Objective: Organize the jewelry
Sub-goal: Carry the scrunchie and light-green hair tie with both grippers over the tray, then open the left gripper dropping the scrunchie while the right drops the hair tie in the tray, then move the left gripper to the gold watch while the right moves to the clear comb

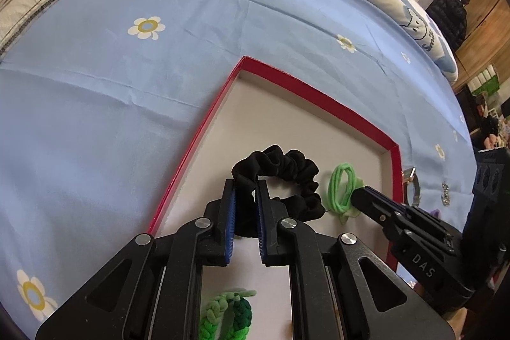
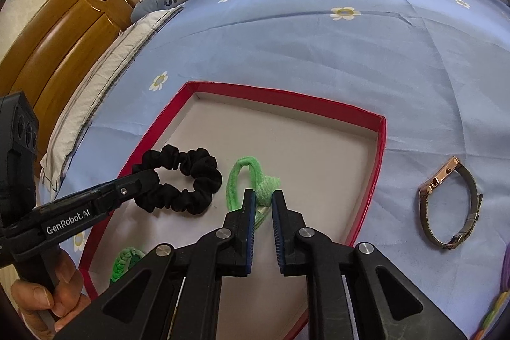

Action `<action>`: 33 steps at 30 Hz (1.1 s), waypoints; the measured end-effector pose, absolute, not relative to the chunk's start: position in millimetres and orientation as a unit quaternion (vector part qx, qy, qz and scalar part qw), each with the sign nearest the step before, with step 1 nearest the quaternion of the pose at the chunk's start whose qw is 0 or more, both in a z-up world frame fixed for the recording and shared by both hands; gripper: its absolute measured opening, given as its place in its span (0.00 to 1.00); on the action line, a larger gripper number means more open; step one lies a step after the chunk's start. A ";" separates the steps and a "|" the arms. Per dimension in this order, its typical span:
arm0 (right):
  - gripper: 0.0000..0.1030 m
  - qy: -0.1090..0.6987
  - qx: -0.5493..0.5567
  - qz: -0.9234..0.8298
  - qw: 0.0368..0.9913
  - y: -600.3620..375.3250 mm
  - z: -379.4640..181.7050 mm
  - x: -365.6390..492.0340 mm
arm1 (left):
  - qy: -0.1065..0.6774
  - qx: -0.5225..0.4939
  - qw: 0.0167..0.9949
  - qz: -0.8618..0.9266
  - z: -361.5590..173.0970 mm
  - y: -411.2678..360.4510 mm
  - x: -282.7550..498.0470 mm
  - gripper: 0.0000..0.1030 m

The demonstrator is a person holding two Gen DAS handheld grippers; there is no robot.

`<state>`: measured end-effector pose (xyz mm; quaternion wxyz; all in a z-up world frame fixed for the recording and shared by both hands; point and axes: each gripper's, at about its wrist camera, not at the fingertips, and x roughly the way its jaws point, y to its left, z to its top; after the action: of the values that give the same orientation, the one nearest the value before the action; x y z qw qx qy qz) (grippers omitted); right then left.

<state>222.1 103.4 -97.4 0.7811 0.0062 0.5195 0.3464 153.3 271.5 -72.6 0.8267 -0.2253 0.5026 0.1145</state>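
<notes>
The left claw (image 1: 246,190) was closed on one bunched side of the black scrunchie (image 1: 288,171), its blue pads pinching the fabric just right of the frame's centre in the left wrist view. The scrunchie lay inside the red-rimmed box lid (image 1: 204,129), which sat on the blue flowered bedsheet (image 1: 111,91). Being soft gathered cloth over elastic, it looked very light and limp; it would likely sag and stretch from whichever fold was pinched, so a firm bite across the full ruffle seemed safer than a nip at the edge.

The right claw (image 2: 264,196) stood partly open at lower centre of the right wrist view, its jaws straddling the pale knot of the light green hair tie (image 2: 244,177) without clearly gripping it. That tie seemed thin, springy and easy to lose; the knot looked like the bulkiest place to take hold.

A braided green band (image 2: 122,265) lay at the lid's lower left corner. At the right of that view, outside the lid on the sheet, rested a rose-gold wristwatch (image 2: 452,203); rigid and heavier, with a smooth case, it would probably be better grasped by its mesh strap.
</notes>
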 end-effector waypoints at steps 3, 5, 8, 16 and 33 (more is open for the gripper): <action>0.14 0.519 0.011 0.346 0.781 103.6 -97.0 222.8 | 0.504 -0.222 0.827 0.114 -71.5 271.3 151.8 0.15; 0.18 0.519 0.015 0.346 0.782 101.9 -95.9 222.9 | 0.504 -0.217 0.828 0.116 -69.8 270.1 151.0 0.28; 0.25 0.516 0.018 0.347 0.783 100.4 -93.7 222.5 | 0.502 -0.204 0.832 0.122 -65.9 266.8 149.5 0.33; 0.25 0.504 0.038 0.347 0.790 86.1 -78.8 217.4 | 0.495 -0.204 0.836 0.118 -54.7 263.3 141.8 0.33; 0.36 0.484 0.106 0.311 0.811 -10.3 -56.0 190.8 | 0.481 -0.182 0.856 0.051 -18.6 191.7 134.1 0.33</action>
<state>190.8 -10.3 -56.0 0.8110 0.1064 0.4842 0.3107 134.1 191.7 -18.6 0.8565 -0.1816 0.4806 0.0508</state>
